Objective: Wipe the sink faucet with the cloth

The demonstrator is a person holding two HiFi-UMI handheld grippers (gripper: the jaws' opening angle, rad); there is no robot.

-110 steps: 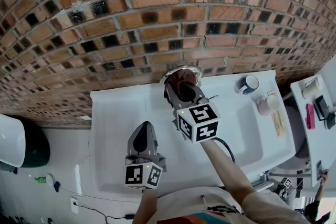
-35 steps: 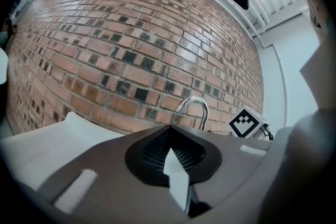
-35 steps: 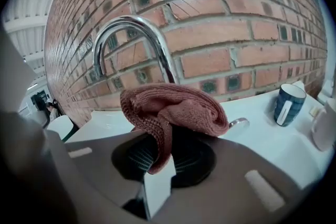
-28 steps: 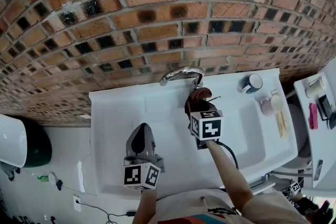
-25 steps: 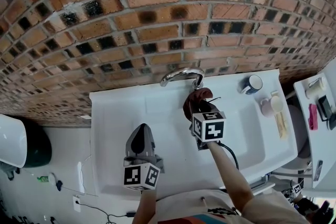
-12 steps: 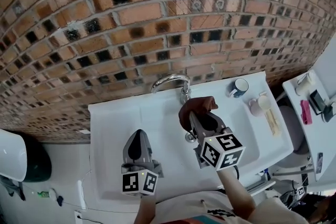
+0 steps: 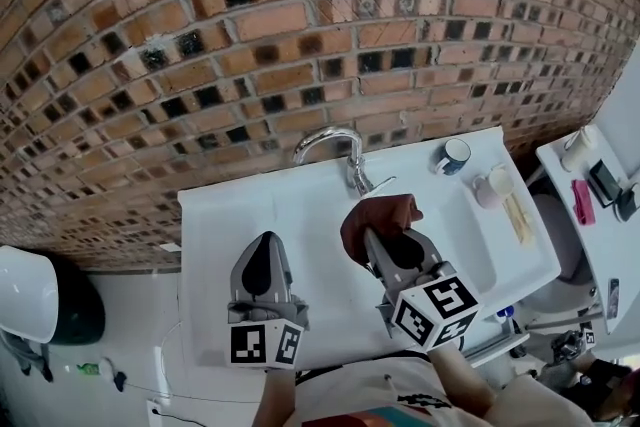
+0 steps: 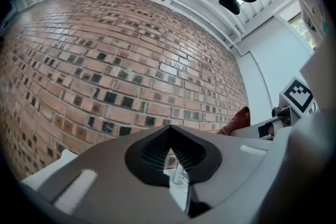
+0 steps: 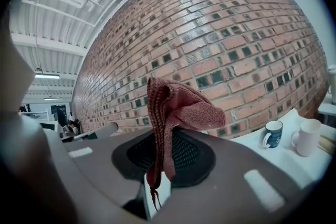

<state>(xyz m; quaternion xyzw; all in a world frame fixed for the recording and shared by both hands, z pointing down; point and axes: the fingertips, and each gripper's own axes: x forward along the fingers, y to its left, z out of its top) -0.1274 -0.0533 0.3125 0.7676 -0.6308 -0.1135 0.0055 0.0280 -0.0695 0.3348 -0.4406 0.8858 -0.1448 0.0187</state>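
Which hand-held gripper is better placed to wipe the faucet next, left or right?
Most likely the right hand-held gripper: its jaws are shut on the cloth, close to the faucet. The left hand-held gripper holds nothing and is farther from the faucet.

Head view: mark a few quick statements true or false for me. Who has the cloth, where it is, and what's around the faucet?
1. The right gripper is shut on the cloth. True.
2. The left gripper holds a second cloth. False: its jaws are shut with nothing between them.
3. The cloth is draped over the faucet spout. False: it sits in the right gripper's jaws, nearer the person than the spout.
4. A blue mug stands on the sink, right of the faucet. True.
5. The wall behind the sink is white tile. False: it is brick.
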